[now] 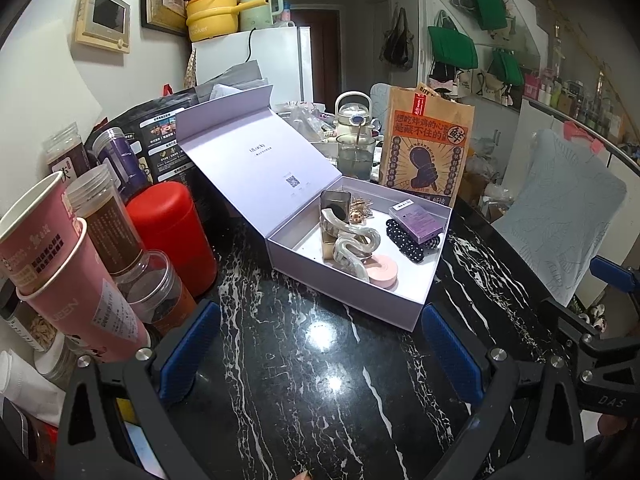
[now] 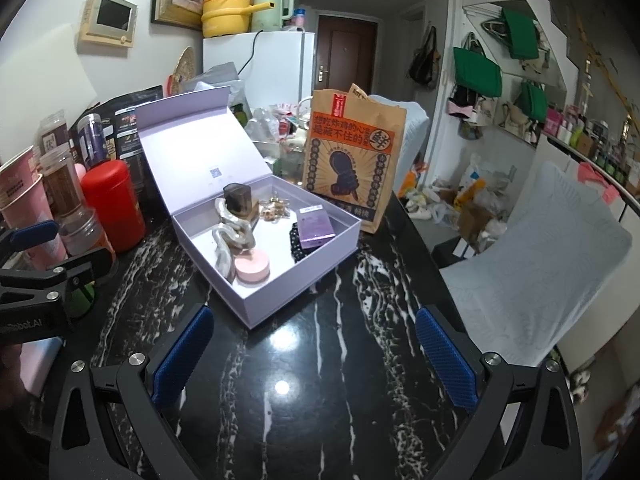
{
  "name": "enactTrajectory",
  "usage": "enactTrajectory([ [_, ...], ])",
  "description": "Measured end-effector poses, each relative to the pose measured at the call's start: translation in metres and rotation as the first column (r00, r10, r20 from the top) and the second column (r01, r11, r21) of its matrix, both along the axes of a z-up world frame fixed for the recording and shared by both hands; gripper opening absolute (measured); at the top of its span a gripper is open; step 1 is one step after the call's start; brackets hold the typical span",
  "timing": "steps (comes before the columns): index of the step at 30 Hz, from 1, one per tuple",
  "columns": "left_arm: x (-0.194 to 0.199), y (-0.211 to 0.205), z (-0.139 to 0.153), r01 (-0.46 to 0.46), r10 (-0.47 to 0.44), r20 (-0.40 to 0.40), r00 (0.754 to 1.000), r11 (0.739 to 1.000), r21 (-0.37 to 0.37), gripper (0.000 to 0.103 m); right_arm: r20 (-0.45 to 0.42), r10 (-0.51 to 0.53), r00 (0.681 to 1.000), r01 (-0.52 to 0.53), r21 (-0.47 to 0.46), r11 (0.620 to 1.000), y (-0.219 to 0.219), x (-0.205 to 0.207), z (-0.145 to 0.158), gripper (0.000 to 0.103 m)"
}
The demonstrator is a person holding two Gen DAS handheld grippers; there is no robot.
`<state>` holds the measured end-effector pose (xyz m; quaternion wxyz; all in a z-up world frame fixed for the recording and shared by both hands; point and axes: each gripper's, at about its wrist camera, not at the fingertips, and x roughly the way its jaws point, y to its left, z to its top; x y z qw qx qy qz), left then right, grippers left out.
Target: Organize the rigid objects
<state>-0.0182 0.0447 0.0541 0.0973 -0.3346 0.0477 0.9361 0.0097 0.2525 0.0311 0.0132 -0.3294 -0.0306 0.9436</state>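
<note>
Nearest to the cameras, the left gripper (image 1: pixel 320 356) and the right gripper (image 2: pixel 316 356) hovered low above the black marble table (image 2: pixel 340 400), side by side and both pointing at the far box. Each one had its two blue pads spread wide, and between them was only bare table; they held nothing and touched nothing. The right gripper appeared at the right edge of the left view, and the left one at the left edge of the right view.

Farther, at the middle of the table, stood one lilac box (image 1: pixel 344 292) with its lid open and leaning back to the far left. Inside I counted six things: one pink round case (image 1: pixel 384 272) at the near side, one wavy cream clip (image 1: pixel 352 246) just beside it, one dark square bottle (image 1: pixel 335 206), one small gold trinket (image 1: pixel 360 210), one purple flat box (image 1: pixel 416 220), which lay on one black dotted piece (image 1: pixel 404 240).

Left of the box stood one red canister (image 1: pixel 172 236) and two stacked pink cups (image 1: pixel 52 264). Behind the box stood one brown paper bag (image 1: pixel 428 144).
</note>
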Motion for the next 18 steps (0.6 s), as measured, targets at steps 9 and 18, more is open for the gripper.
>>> enactTrajectory([
  [9,-0.0013,0.002,-0.001,0.008,-0.008,0.008,1.0,1.0,-0.004,0.103,0.002,0.001,1.0,-0.001,-0.001,1.0,0.0006,-0.0011,0.0002,0.103],
  [18,-0.0027,0.0003,-0.0022,0.006,-0.006,0.022,1.0,1.0,-0.001,0.103,0.005,0.006,1.0,-0.006,-0.003,1.0,-0.0007,-0.0041,0.0001,0.103],
])
